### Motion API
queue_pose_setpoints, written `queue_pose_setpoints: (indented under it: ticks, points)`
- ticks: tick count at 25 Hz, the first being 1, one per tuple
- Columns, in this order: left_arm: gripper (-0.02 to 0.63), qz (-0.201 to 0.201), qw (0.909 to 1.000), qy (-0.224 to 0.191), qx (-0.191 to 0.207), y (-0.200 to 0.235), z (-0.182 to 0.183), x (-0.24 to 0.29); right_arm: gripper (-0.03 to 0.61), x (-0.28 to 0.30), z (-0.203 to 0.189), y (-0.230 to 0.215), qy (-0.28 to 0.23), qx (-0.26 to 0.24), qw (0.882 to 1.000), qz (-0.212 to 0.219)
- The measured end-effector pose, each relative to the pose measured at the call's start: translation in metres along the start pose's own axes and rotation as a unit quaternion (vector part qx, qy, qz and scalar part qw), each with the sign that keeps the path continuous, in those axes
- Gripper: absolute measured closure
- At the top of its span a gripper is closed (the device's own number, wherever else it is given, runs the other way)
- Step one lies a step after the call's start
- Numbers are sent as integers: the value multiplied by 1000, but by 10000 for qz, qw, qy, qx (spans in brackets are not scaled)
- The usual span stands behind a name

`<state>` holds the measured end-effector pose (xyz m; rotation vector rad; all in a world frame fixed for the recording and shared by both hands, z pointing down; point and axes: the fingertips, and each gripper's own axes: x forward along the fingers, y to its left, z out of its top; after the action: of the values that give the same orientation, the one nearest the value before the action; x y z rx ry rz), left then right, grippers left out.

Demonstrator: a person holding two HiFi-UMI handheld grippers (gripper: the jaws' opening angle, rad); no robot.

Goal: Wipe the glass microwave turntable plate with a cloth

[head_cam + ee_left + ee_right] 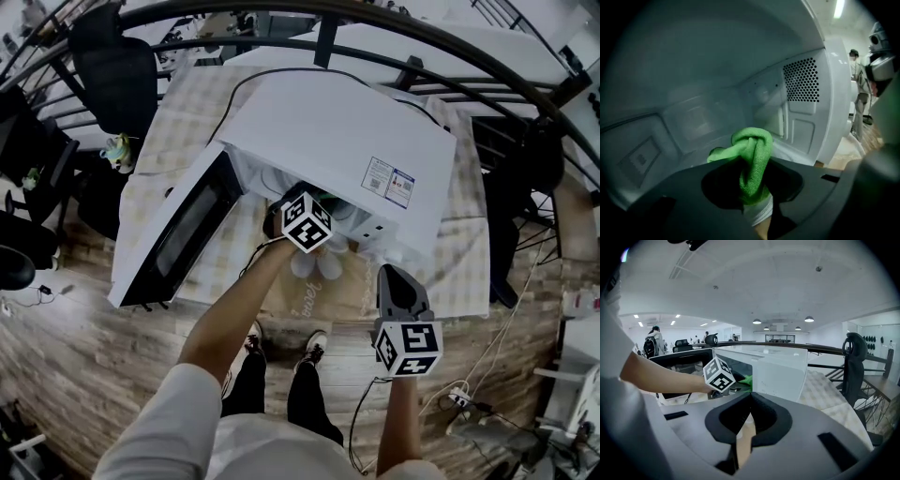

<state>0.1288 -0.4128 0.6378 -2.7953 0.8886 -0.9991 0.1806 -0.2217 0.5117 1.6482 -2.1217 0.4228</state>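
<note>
Right gripper [750,397], jaws pressed together and empty, hangs at the table's [469,267] front edge. Left gripper [753,174] clamps a green cloth [752,143] inside the microwave [319,131]. The microwave's top label [388,182] is unreadable.

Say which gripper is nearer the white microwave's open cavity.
Left. The left gripper, holding a green cloth, is inside the microwave cavity; the right gripper hangs outside, in front.

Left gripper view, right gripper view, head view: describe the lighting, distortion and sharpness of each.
Left gripper view: dim, bluish light inside the white microwave oven; the bright green cloth is sharp, the edges dark. Right gripper view: even ceiling light, strong fisheye vignette. Head view: fisheye bulge, darkened corners, the black metal railing arched.
</note>
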Motion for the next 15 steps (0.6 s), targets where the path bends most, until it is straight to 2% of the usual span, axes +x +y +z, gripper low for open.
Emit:
queue_pose_setpoints:
  ticks: [3, 6, 12, 15]
  points:
    - [485, 396, 9981, 217, -429, 27, -26, -24, 565, -5, 11, 5, -67, -57, 10000, 21]
    - [485, 545, 9941, 363, -862, 41, -49, -51, 566, -12, 24, 11, -137, -103, 9998, 46]
    - [485, 281, 9911, 570, -1166, 20, -69, -101, 565, -31, 57, 18, -320, -186, 9993, 62]
    - [485, 294, 9887, 340, -1431, 10, -64, -132, 566, -41, 77, 17, -466, -247, 9986, 13]
